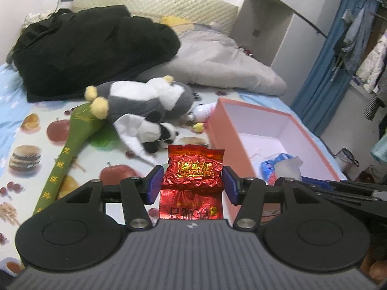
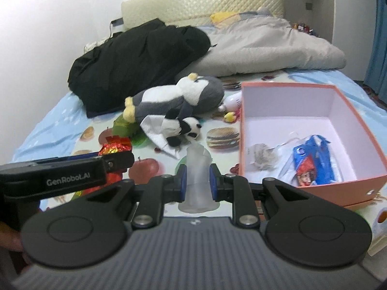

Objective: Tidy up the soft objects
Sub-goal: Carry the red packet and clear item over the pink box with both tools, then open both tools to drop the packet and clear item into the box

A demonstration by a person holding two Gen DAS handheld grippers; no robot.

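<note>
1. Left hand-held gripper (image 1: 192,183): closed on a red foil pouch (image 1: 193,169), its blue pads pressing the pouch's 2 side edges. The pouch is clear of the bed (image 1: 31,91), just left of the box (image 1: 219,130). It reads as light and vacuum-packed: crinkled foil over a firm, lumpy core. The foil is slick and its flat sealed flaps would fold under load, so the present hold across the thick middle looks the sound one.

2. Right hand-held gripper (image 2: 196,181): closed on a cloudy, translucent soft piece (image 2: 196,169), held upright at its waist; what it is cannot be told. It flares below the pads and narrows between them, so it is judged squashy and light, probably rubbery. A mid-body hold suits it; a hold at the thin rim would likely buckle.

3. The box, orange outside and white inside, sits on the bed to the right, lid off. It already holds a blue snack packet (image 2: 312,162), a small grey sachet (image 2: 261,159) and some clear wrapping.

4. Still on the bed: a grey-and-white penguin plush (image 2: 183,96), a small panda plush (image 2: 181,128) on a white tissue, and a green stuffed stick (image 1: 70,145). All appear light and compressible; the bodies offer better purchase than limbs.

5. Judgement: both held items are ready to go into the box; neither is fragile, slip being the main risk with the foil.
</note>
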